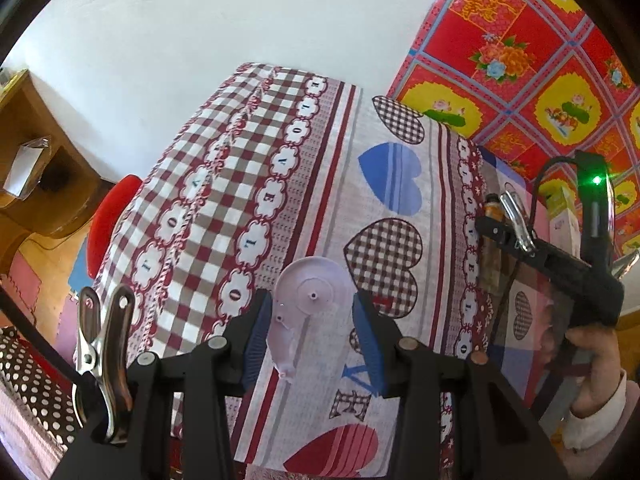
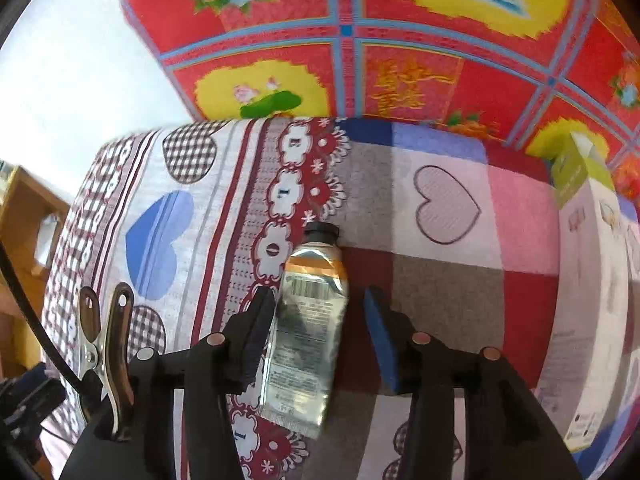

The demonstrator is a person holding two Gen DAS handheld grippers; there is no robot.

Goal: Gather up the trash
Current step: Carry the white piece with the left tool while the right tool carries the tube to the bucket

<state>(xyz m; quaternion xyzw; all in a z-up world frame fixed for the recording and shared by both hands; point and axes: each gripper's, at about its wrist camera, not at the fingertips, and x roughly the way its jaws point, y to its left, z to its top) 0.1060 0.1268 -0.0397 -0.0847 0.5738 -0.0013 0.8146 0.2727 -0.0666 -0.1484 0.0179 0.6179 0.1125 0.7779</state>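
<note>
**Operator:** Nearest to me on the left wrist view, my left gripper [image 1: 313, 332] points down at the bed. A pale lilac plastic disc piece [image 1: 308, 304] stands between its blue pads [image 1: 256, 340]. Its narrow end sits close against the left pad, but there is a clear gap to the right pad, and I can't tell whether it is actually pinched.

**Observer:** And the right one?

**Operator:** My right gripper [image 2: 320, 330] is open. A squeezed silver tube [image 2: 306, 332] with a black cap and an orange band lies on the patterned bedsheet [image 2: 440, 280], cap pointing away from me. Its left edge is touching or just beside the left pad; the right pad stands apart from it.

**Observer:** What lies around them?

**Operator:** The bedsheet is printed with hearts, red-and-white checks and "LOVE" lettering. At the right edge of the left view I see the hand [image 1: 592, 364] holding the right gripper, a white cuff at the wrist. On the right, near the tube, a white and green carton [image 2: 588, 280] lies on the bed.

**Observer:** Further back?

**Operator:** A red floral quilt [image 2: 400, 40] rises behind the bed. Far left, a wooden cabinet [image 1: 36, 168] stands against the white wall [image 1: 200, 40], with a red round stool [image 1: 108, 224] beside the bed's edge.
</note>
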